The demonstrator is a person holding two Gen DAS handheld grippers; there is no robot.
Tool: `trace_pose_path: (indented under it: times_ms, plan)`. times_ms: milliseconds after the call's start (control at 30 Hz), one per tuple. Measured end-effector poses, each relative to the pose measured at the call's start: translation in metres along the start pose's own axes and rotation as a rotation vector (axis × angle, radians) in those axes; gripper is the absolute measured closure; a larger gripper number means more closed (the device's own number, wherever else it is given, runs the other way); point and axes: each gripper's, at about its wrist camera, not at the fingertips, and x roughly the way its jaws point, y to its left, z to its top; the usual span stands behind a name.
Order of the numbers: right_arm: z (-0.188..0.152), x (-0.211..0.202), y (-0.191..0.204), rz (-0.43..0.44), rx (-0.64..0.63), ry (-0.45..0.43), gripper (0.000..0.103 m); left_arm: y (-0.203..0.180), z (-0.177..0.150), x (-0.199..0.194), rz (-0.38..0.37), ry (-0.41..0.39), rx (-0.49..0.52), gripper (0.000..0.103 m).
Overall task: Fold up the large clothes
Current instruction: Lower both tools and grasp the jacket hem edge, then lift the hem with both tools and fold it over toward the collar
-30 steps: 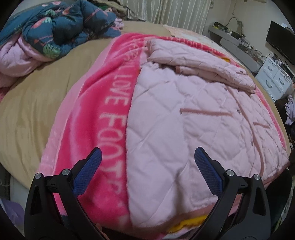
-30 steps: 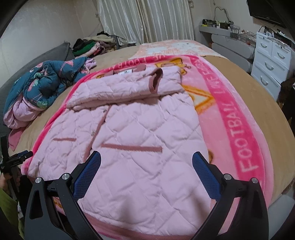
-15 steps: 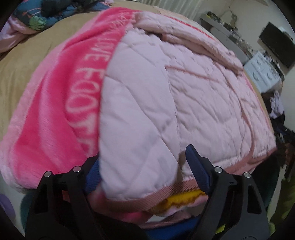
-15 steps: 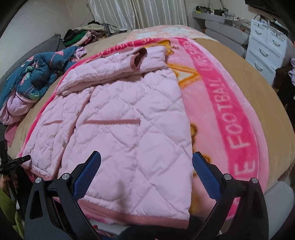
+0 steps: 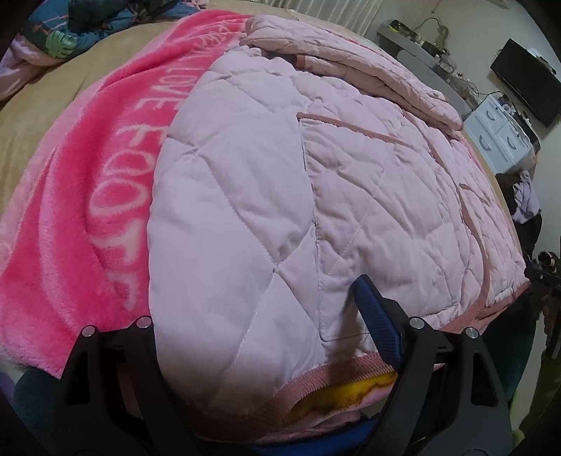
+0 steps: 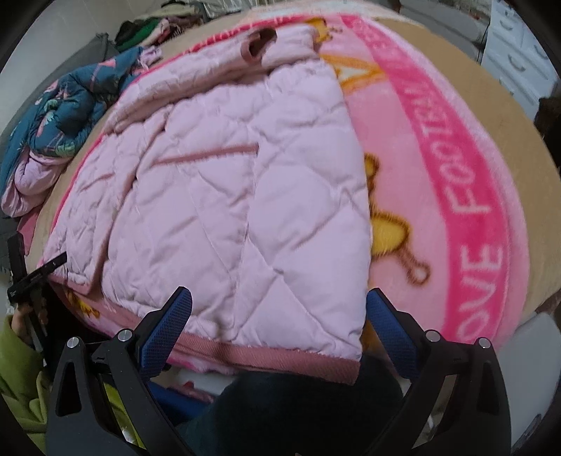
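A pink quilted jacket [image 5: 350,182] [image 6: 238,196] lies flat on a pink blanket [image 5: 80,217] [image 6: 438,196], a sleeve folded across its top. My left gripper [image 5: 259,301] straddles the jacket's near left corner. Its right pad [image 5: 377,326] rests on the quilting; the left finger is hidden under the jacket's edge. The jaws stand wide, and the corner bulges between them. My right gripper [image 6: 278,315] is open low over the near right corner, its pads either side of the ribbed hem [image 6: 266,354] and clear of it.
The blanket covers a tan bed [image 5: 31,115] [image 6: 505,115]. A blue floral quilt [image 6: 59,115] [image 5: 59,31] is heaped at the far left. White drawers [image 5: 501,136] and a TV [image 5: 526,80] stand to the right. A person's green sleeve [image 6: 17,371] shows by the bed's near edge.
Both grippers have sunk toward the jacket's near hem and tilted down. The left jaws have narrowed, and the jacket's corner now lies between them and hides the left finger.
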Motion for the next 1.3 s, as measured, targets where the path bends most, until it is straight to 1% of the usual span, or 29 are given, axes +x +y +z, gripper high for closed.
trace_pose_path:
  times_ms: [67, 167, 267, 333, 467, 500, 533, 567, 600, 633, 667, 733, 767, 800, 833, 1100, 1300]
  plan:
    - [0.001, 0.007, -0.003, -0.001, 0.013, 0.03, 0.004, 0.0, 0.0, -0.002, -0.003, -0.002, 0.0, 0.026]
    - [0.002, 0.02, -0.011, 0.052, 0.063, 0.088, 0.004, 0.0, 0.0, -0.004, -0.005, -0.004, 0.002, 0.027]
    - [0.0, 0.026, -0.012, 0.072, 0.085, 0.117, 0.005, -0.001, -0.002, -0.006, -0.007, -0.008, 0.006, 0.03]
    - [-0.002, 0.026, -0.009, 0.087, 0.083, 0.116, 0.012, -0.001, -0.003, -0.008, -0.013, -0.008, 0.003, 0.031]
    - [-0.005, 0.019, -0.006, 0.088, 0.063, 0.088, 0.031, 0.002, -0.004, -0.006, -0.022, -0.006, -0.007, 0.031]
    - [-0.005, 0.017, -0.007, 0.096, 0.063, 0.079, 0.039, 0.003, -0.004, -0.005, -0.023, -0.008, -0.009, 0.031]
    - [-0.005, 0.014, -0.008, 0.1, 0.064, 0.068, 0.054, 0.002, -0.005, -0.005, -0.022, -0.011, -0.007, 0.031]
    - [-0.005, 0.011, -0.009, 0.099, 0.063, 0.052, 0.063, 0.002, -0.005, -0.005, -0.019, -0.015, -0.003, 0.031]
    - [-0.005, 0.006, -0.011, 0.125, 0.069, 0.035, 0.07, 0.001, -0.005, -0.006, -0.019, -0.02, 0.0, 0.035]
    - [-0.004, 0.0, -0.011, 0.155, 0.07, 0.01, 0.078, 0.001, -0.006, -0.008, -0.015, -0.037, -0.001, 0.047]
    - [-0.004, -0.004, -0.011, 0.168, 0.061, -0.009, 0.079, 0.001, -0.006, -0.01, -0.015, -0.049, 0.0, 0.053]
    - [-0.003, -0.016, -0.006, 0.185, 0.034, -0.06, 0.082, -0.001, -0.005, -0.014, -0.007, -0.064, 0.009, 0.072]
    - [-0.002, -0.02, -0.005, 0.192, 0.028, -0.077, 0.083, -0.001, -0.005, -0.016, -0.006, -0.072, 0.013, 0.076]
    - [-0.001, -0.022, -0.003, 0.197, 0.025, -0.091, 0.083, -0.003, -0.004, -0.02, 0.006, -0.084, 0.017, 0.087]
    - [0.001, -0.026, -0.002, 0.203, 0.021, -0.109, 0.084, -0.004, -0.003, -0.022, 0.015, -0.092, 0.022, 0.089]
    - [0.016, -0.044, 0.005, 0.23, 0.007, -0.191, 0.086, -0.013, 0.006, -0.044, -0.003, -0.152, 0.04, 0.093]
    - [0.03, -0.071, 0.018, 0.256, -0.033, -0.288, 0.087, -0.024, 0.022, -0.062, -0.02, -0.217, 0.057, 0.094]
